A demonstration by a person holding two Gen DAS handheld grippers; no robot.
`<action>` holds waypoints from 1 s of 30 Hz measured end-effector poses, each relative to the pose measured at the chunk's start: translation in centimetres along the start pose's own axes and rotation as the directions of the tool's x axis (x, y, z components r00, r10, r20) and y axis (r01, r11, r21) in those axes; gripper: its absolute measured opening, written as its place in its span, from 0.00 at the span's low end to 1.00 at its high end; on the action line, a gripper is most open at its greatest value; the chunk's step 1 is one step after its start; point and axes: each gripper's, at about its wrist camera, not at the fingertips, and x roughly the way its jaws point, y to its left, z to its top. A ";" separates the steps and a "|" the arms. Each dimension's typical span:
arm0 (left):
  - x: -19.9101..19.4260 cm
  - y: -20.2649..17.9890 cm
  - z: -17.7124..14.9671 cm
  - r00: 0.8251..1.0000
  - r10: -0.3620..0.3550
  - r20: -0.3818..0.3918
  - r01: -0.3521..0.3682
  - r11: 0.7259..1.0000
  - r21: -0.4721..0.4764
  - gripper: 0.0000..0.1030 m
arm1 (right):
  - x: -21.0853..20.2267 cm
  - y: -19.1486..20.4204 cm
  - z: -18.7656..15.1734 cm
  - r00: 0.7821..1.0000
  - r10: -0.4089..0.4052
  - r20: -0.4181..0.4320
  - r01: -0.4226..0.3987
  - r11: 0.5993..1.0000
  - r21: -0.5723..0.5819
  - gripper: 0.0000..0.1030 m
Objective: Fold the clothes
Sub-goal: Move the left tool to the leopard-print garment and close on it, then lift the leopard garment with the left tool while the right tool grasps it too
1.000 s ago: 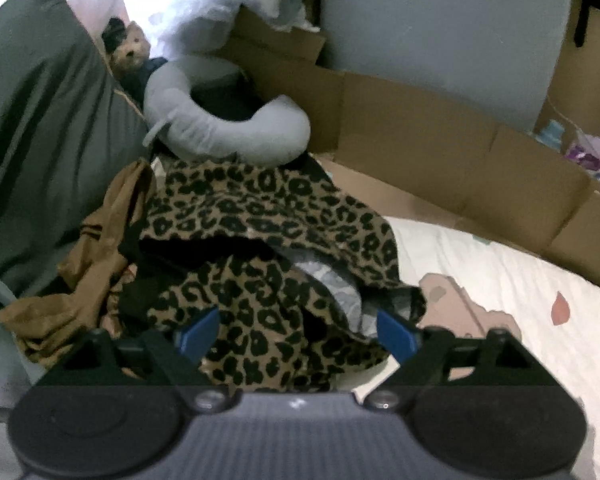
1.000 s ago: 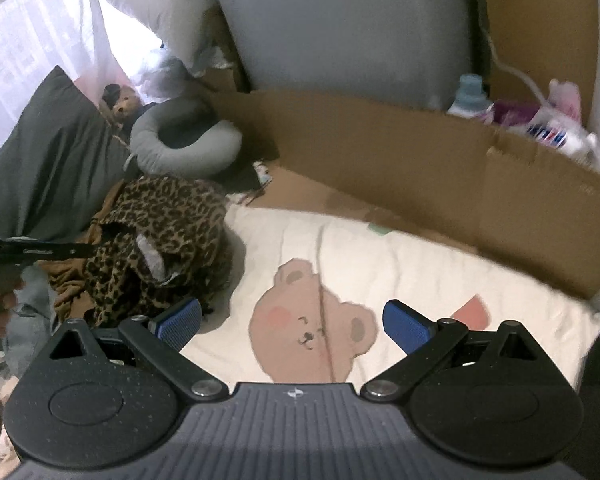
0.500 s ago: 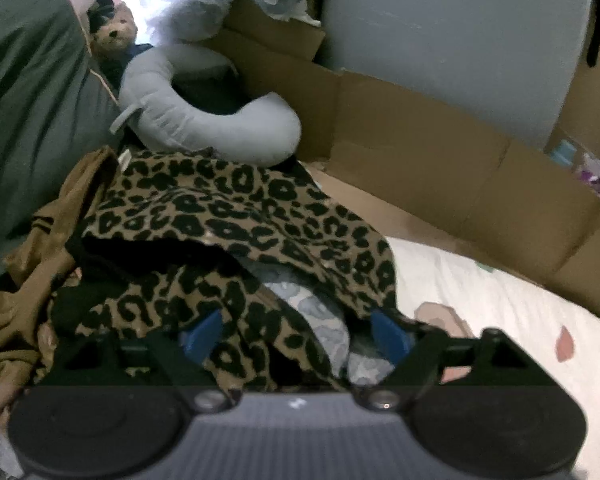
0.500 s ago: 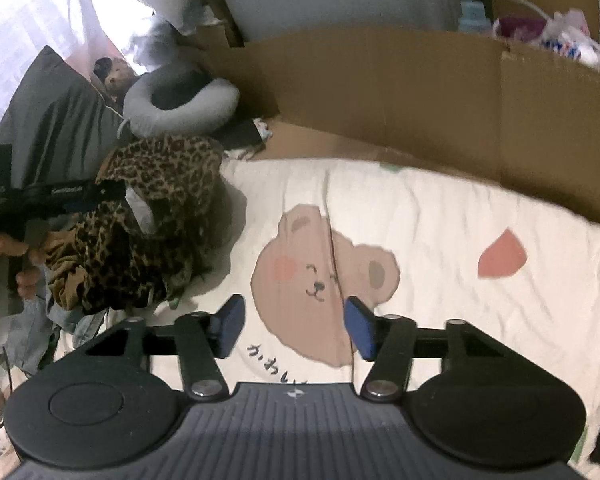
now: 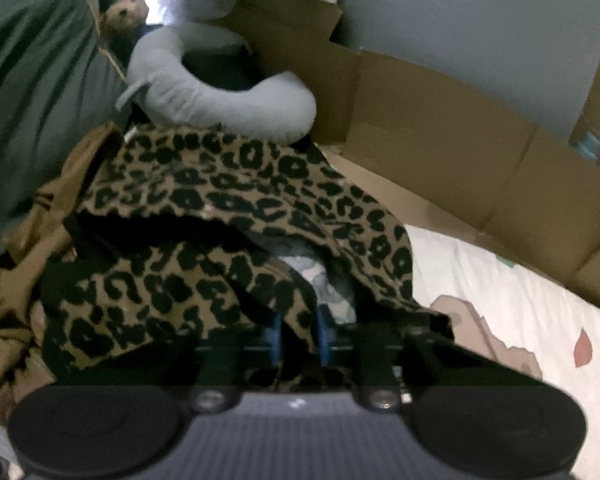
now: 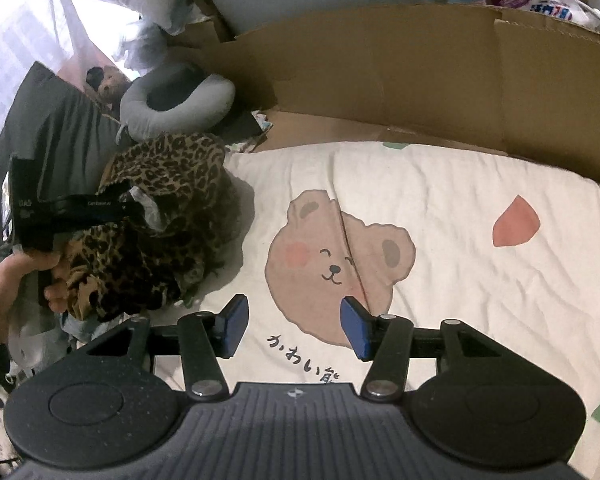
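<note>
The left hand-held gripper (image 5: pixel 298 338) is pinched nearly closed on leopard cloth (image 5: pixel 228 200); the right hand-held gripper (image 6: pixel 294 326) hovers, jaws parted.

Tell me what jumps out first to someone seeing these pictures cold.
The leopard-print garment, heaped at the left edge of the bed, with the left gripper shut on a fold of it. Next, the bear drawing on the cream blanket, just ahead of the open right gripper.

grey U-shaped neck pillow (image 6: pixel 178 104) beside brown teddy bear (image 6: pixel 107 85); brown cardboard wall (image 6: pixel 420 68) behind white bear-print sheet (image 6: pixel 440 208).
</note>
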 end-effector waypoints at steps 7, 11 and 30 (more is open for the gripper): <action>-1.9 -0.9 0.2 0.998 -0.054 0.016 0.054 0.998 0.039 0.01 | -0.3 0.3 -0.1 1.000 -0.002 -0.003 0.002 1.000 0.005 0.53; -2.9 -2.1 0.0 0.995 -0.098 0.025 0.095 0.992 0.086 0.01 | -0.1 0.6 -0.5 1.000 -0.001 -0.013 0.001 1.000 -0.006 0.55; -6.1 -7.8 -2.8 0.917 -0.396 -0.042 0.398 0.904 0.160 0.00 | 0.1 0.8 -0.4 1.000 0.028 0.011 -0.028 1.000 0.009 0.64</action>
